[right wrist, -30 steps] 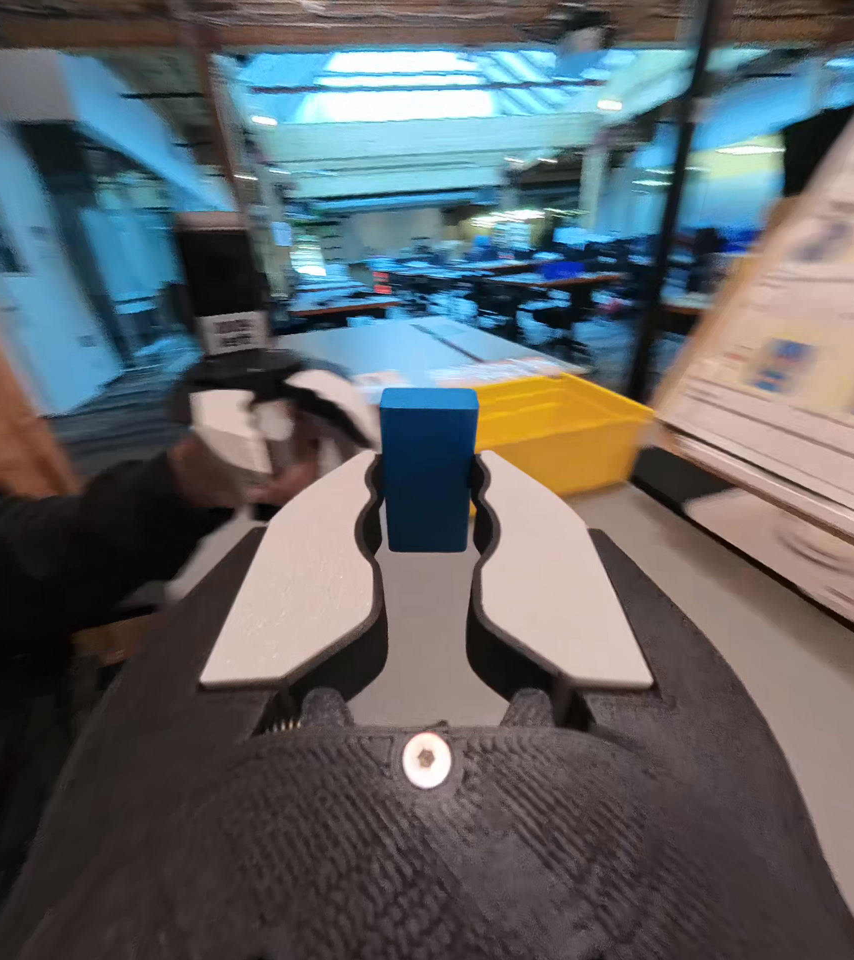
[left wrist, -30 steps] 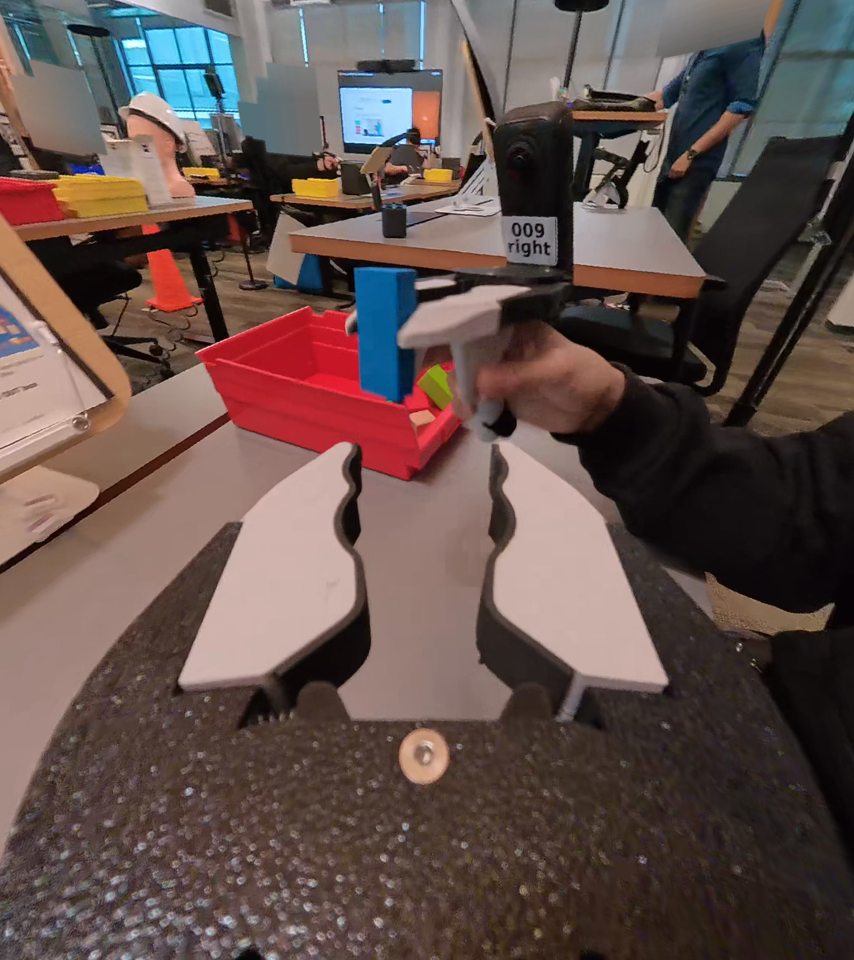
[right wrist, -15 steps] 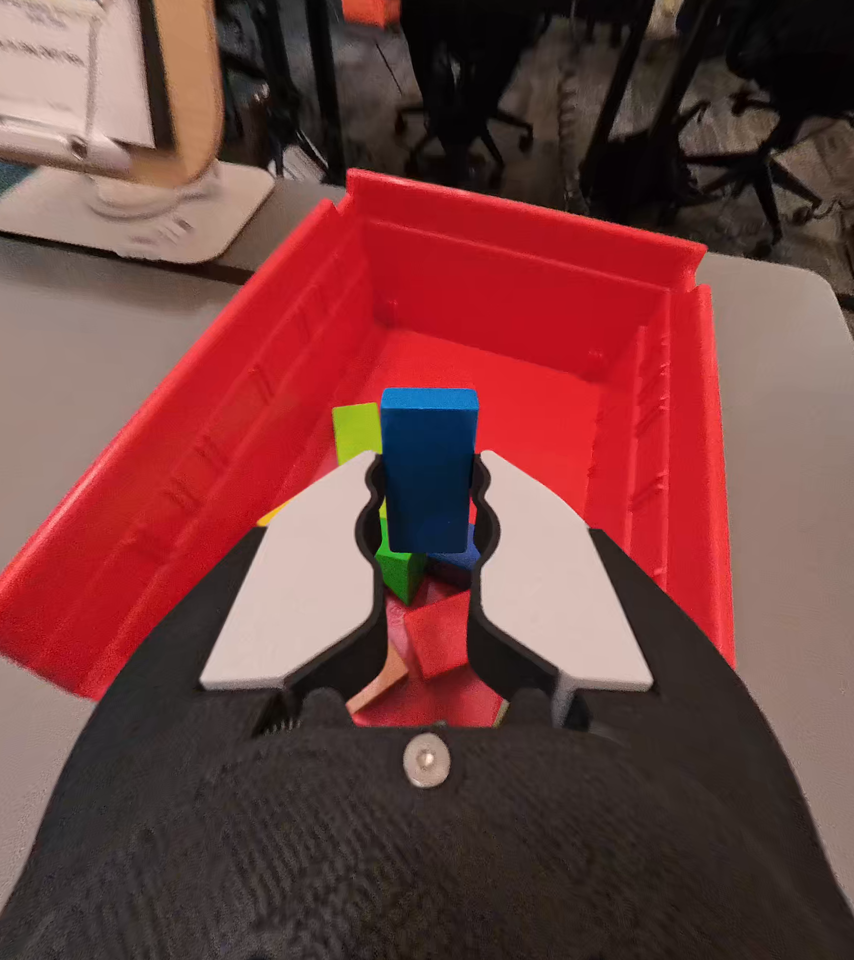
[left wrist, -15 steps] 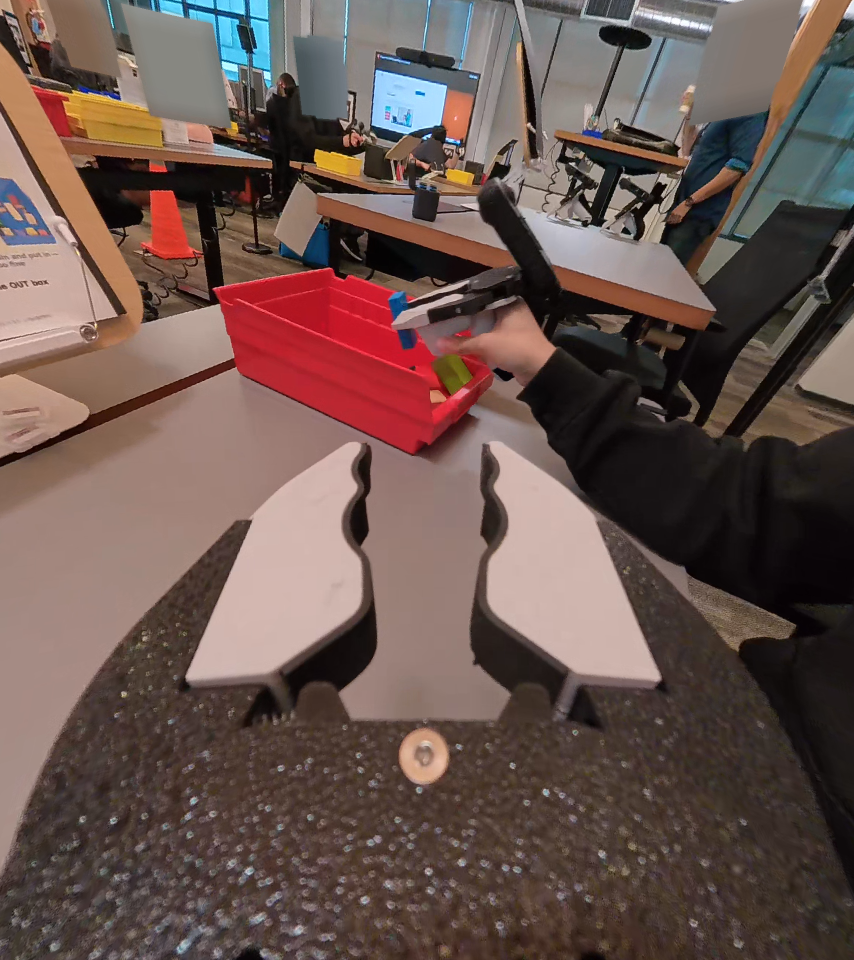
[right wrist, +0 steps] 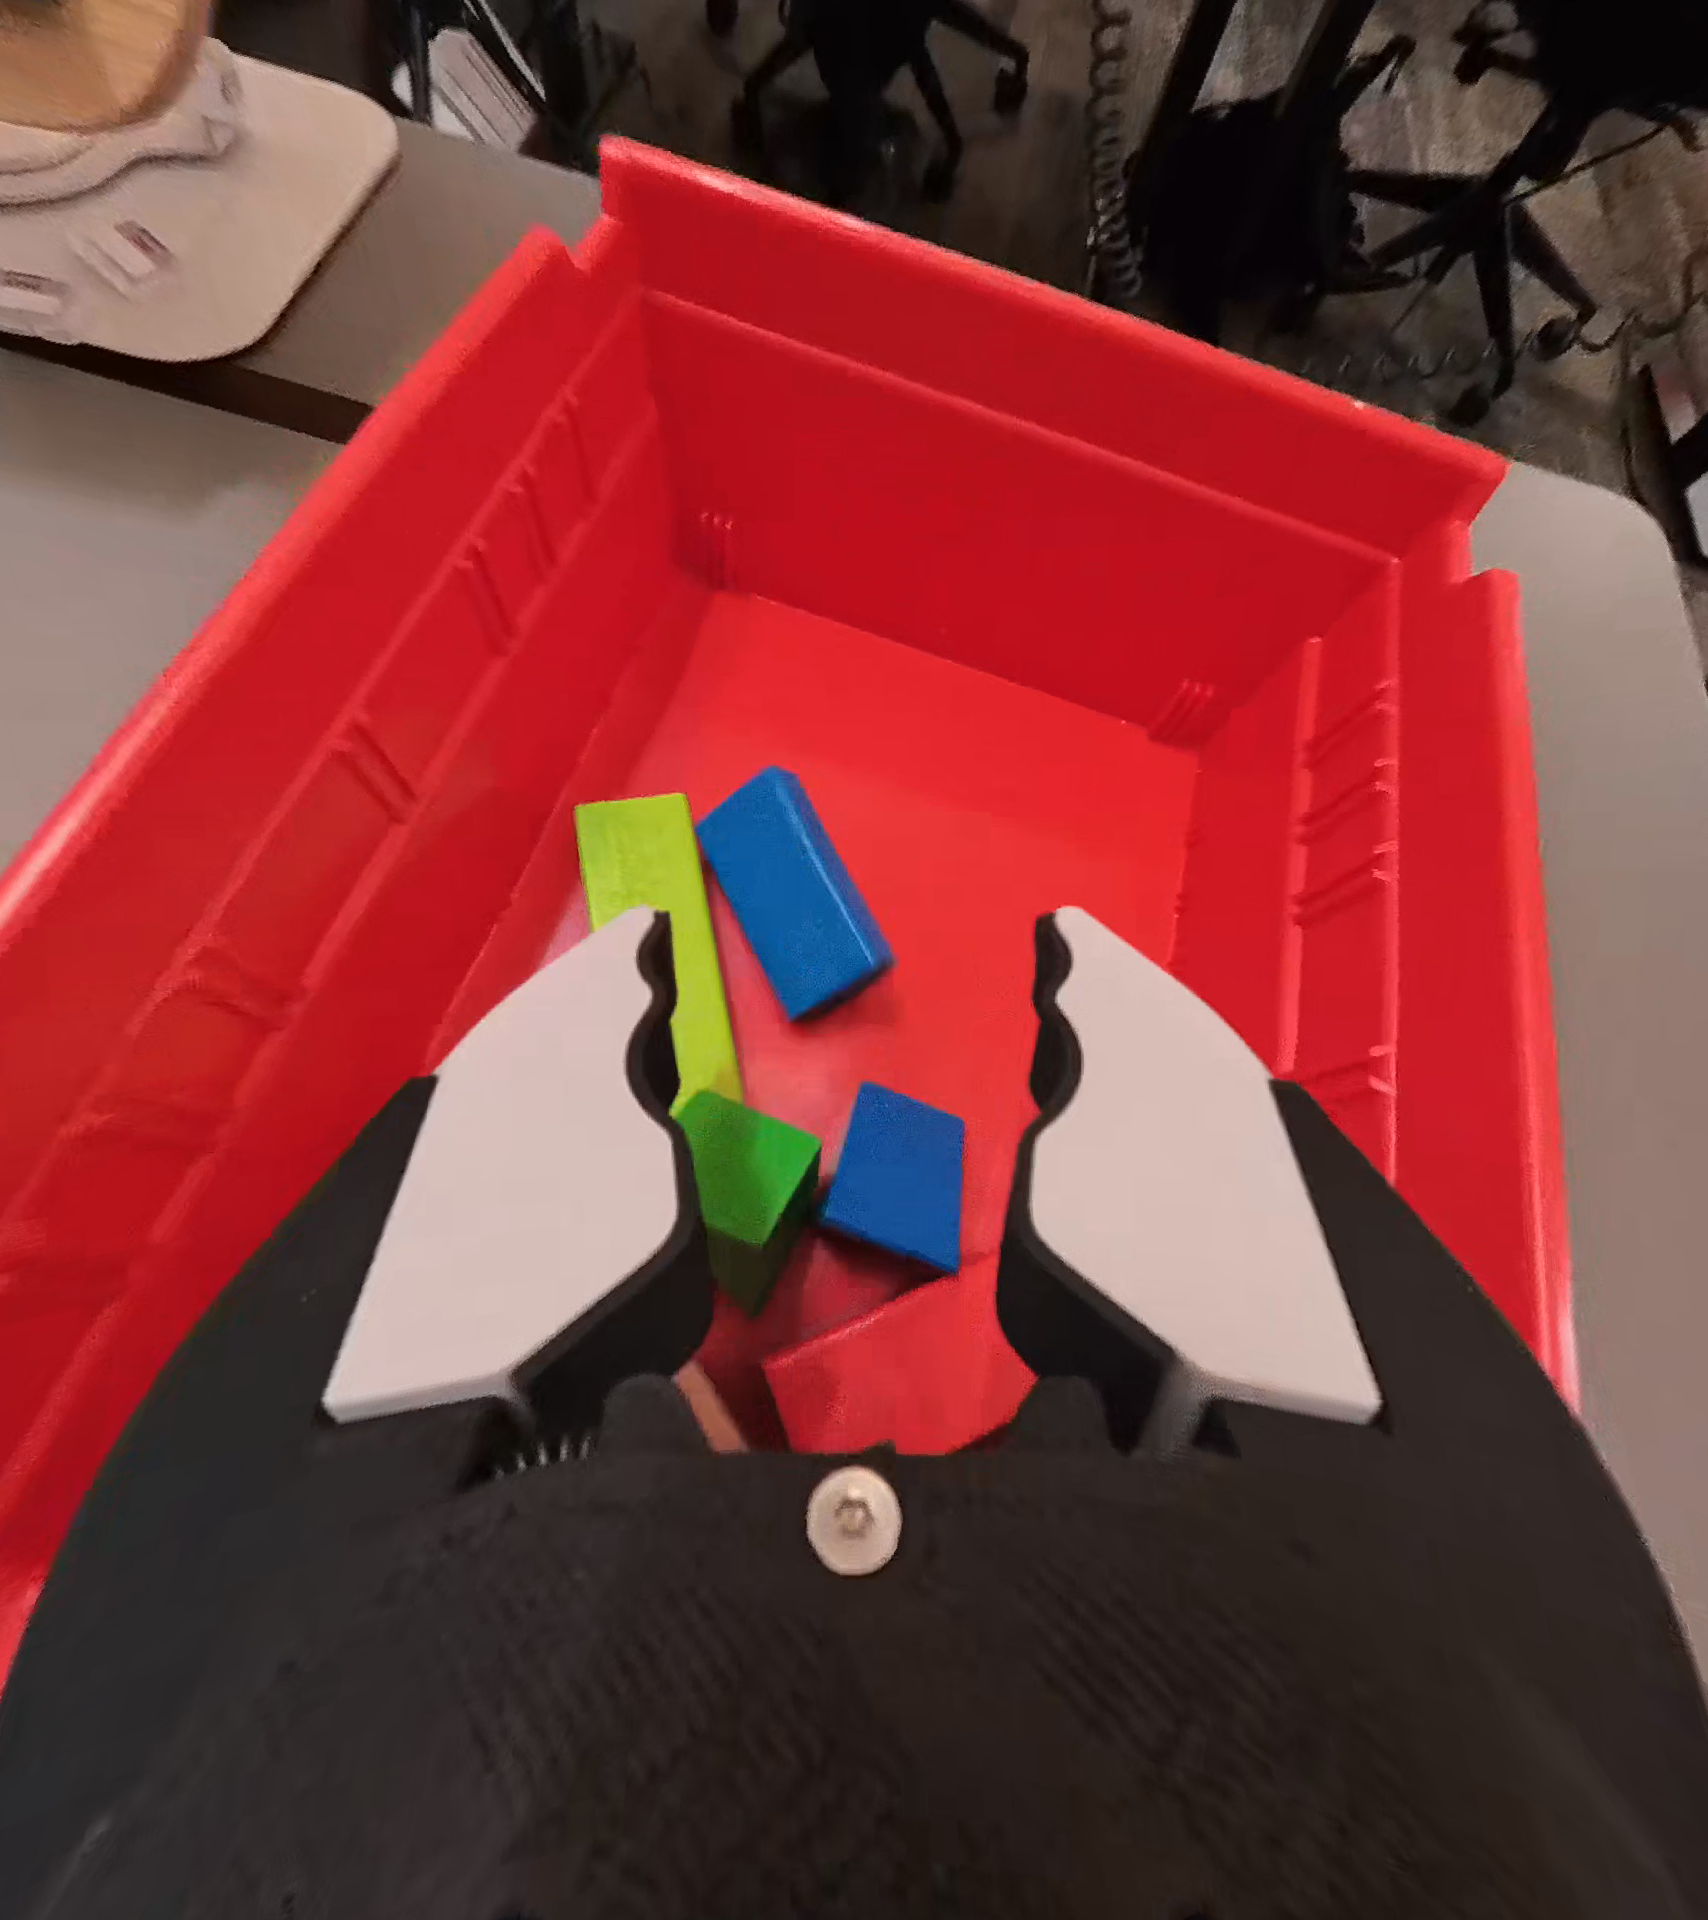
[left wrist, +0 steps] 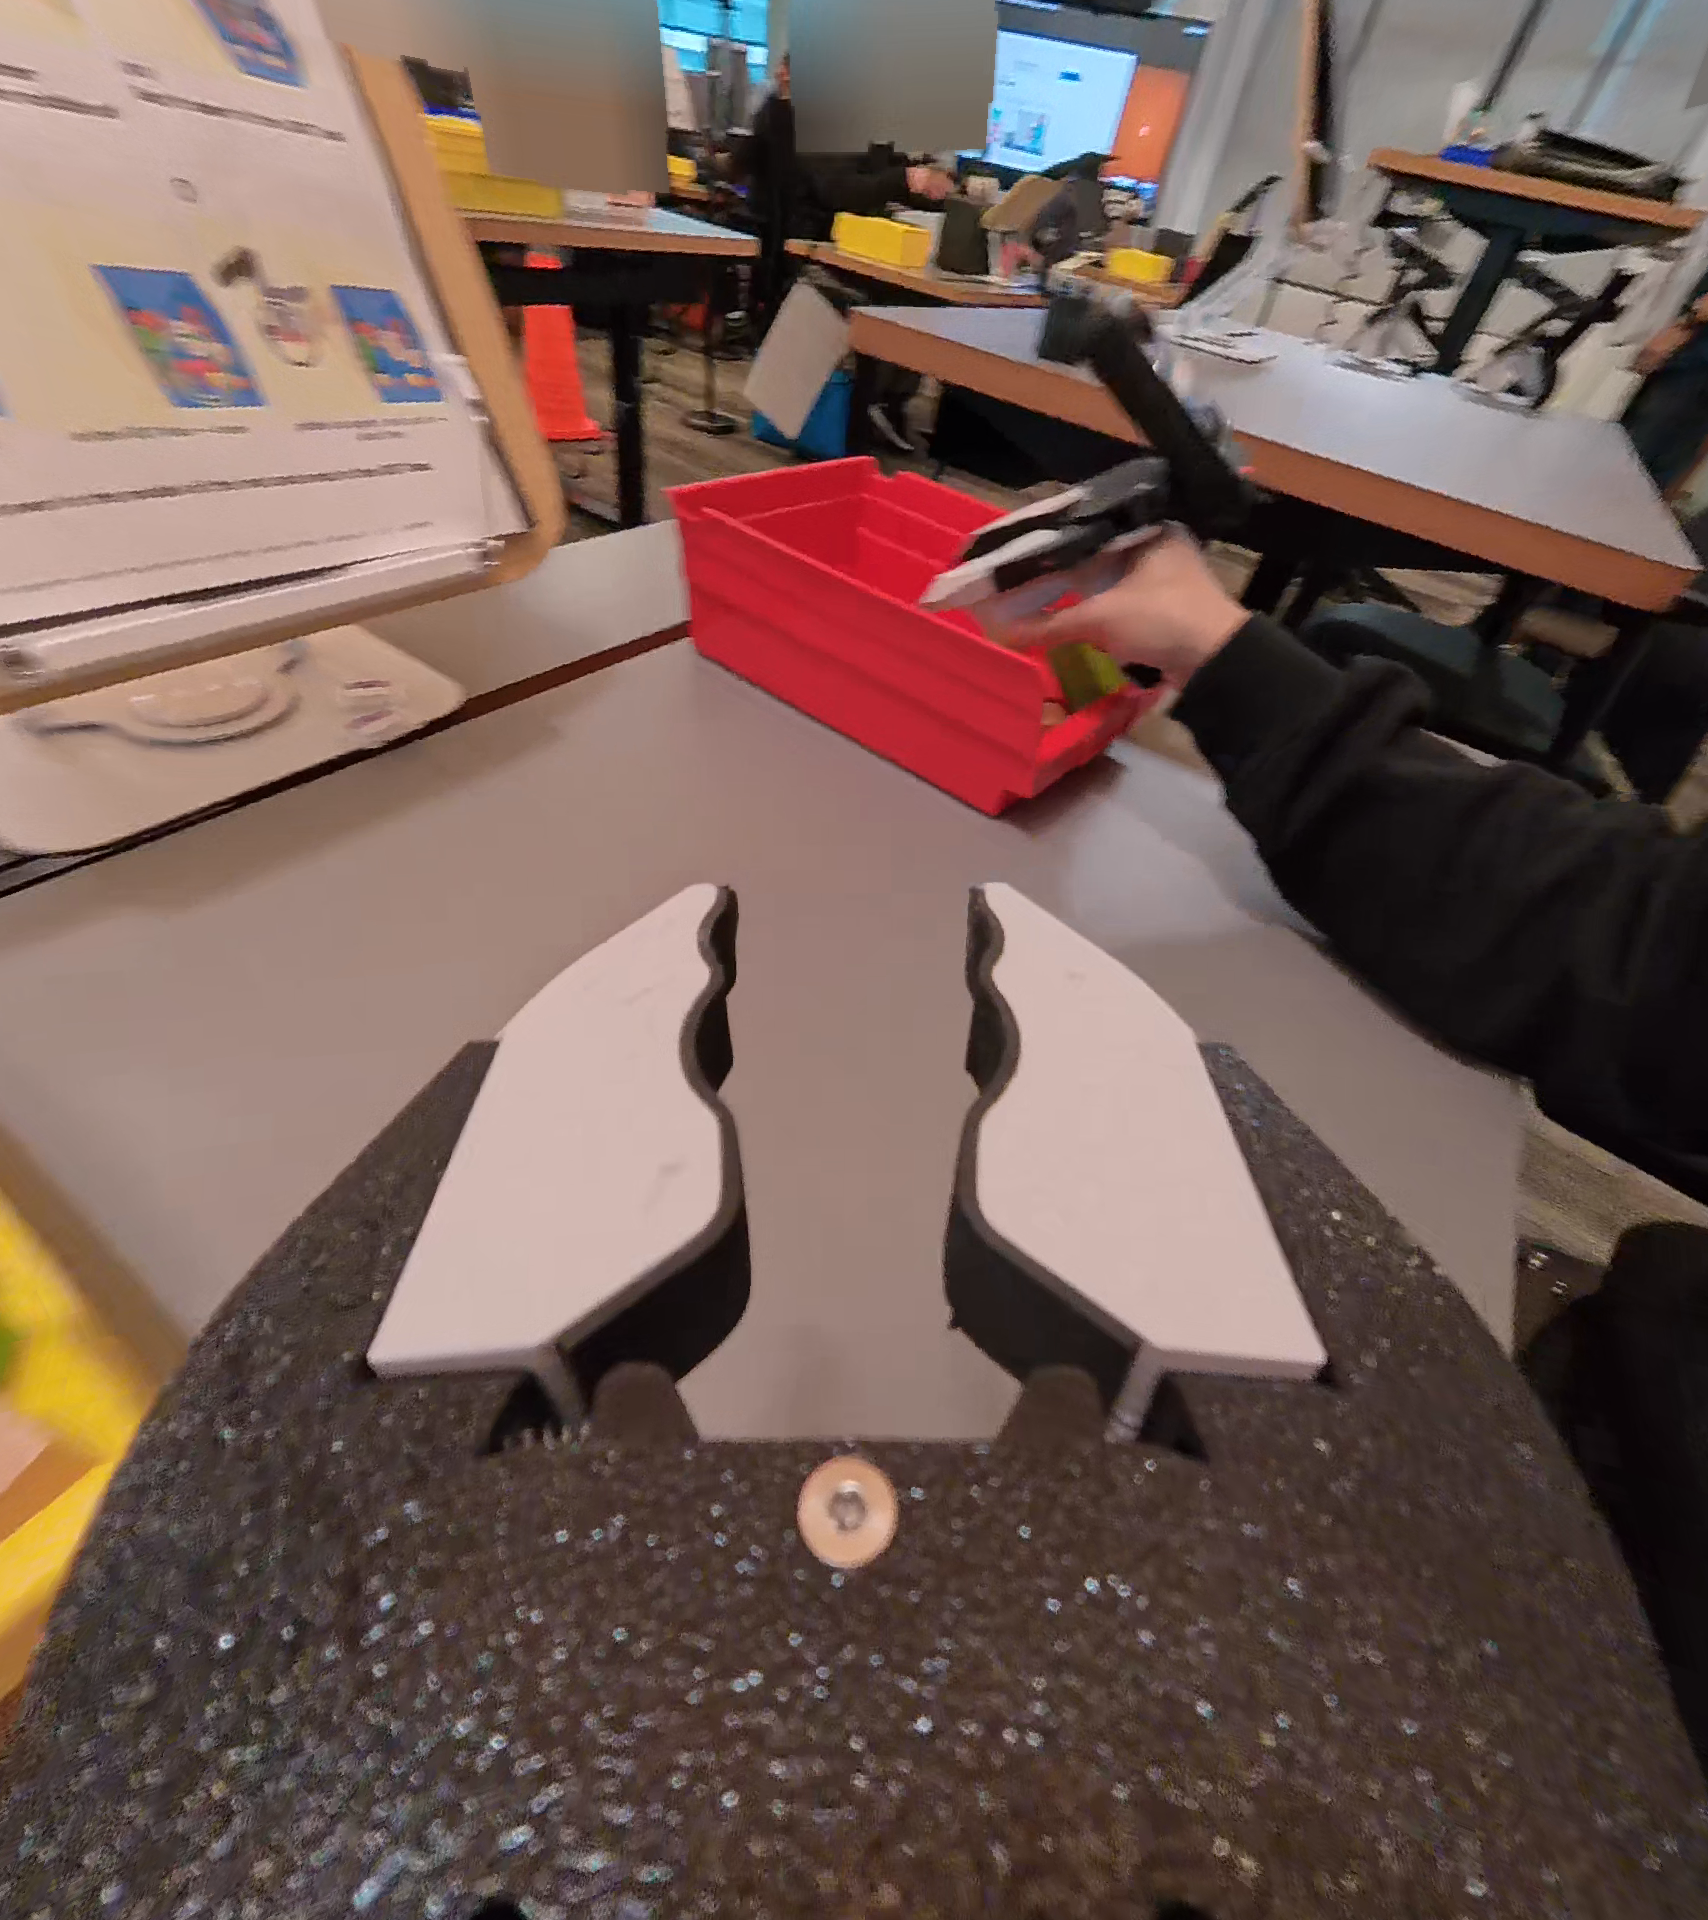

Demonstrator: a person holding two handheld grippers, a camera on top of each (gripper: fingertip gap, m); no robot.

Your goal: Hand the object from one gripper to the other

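Right wrist view fills with the red bin; my right claw hangs wide open, holding nothing, above it. Mid-frame the blue block lies loose on the bin's floor beside a lime block, bare floor to its right. My left claw gapes empty over bare table.

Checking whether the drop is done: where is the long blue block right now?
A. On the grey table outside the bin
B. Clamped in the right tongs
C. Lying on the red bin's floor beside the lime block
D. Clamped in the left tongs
C: the blue block lies on the red bin floor beside the lime block, and the right tongs stand open above it.
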